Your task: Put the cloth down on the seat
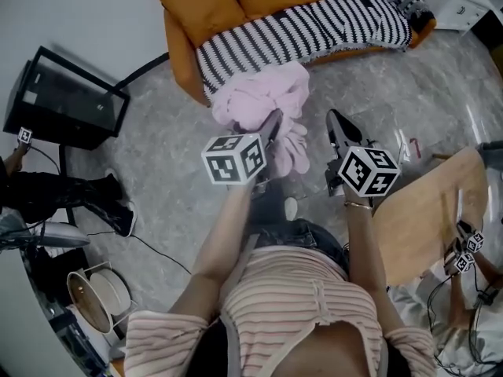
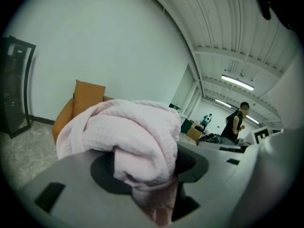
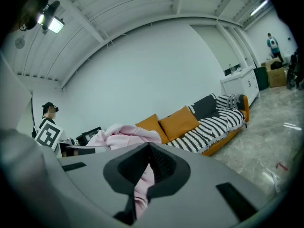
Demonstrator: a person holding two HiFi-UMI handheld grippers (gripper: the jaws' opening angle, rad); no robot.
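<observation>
A bunched pink cloth point(image 1: 263, 96) hangs in the air in front of an orange sofa with a black-and-white striped seat cover point(image 1: 314, 22). My left gripper point(image 1: 271, 122) is shut on the cloth, which bulges over and between its jaws in the left gripper view point(image 2: 137, 137). The cloth's loose end droops toward the floor point(image 1: 292, 149). My right gripper point(image 1: 336, 122) stands a little to the right of the cloth, apart from it, with its jaws together at the tips point(image 3: 149, 148). In the right gripper view the cloth point(image 3: 123, 133) shows to the left and the sofa point(image 3: 209, 125) lies beyond.
A black cabinet point(image 1: 67, 96) stands at the left, with dark boots point(image 1: 106, 203) and a round fan point(image 1: 98, 293) on the floor below it. A wooden table point(image 1: 428, 210) is at the right. People point(image 2: 236, 121) stand far off behind.
</observation>
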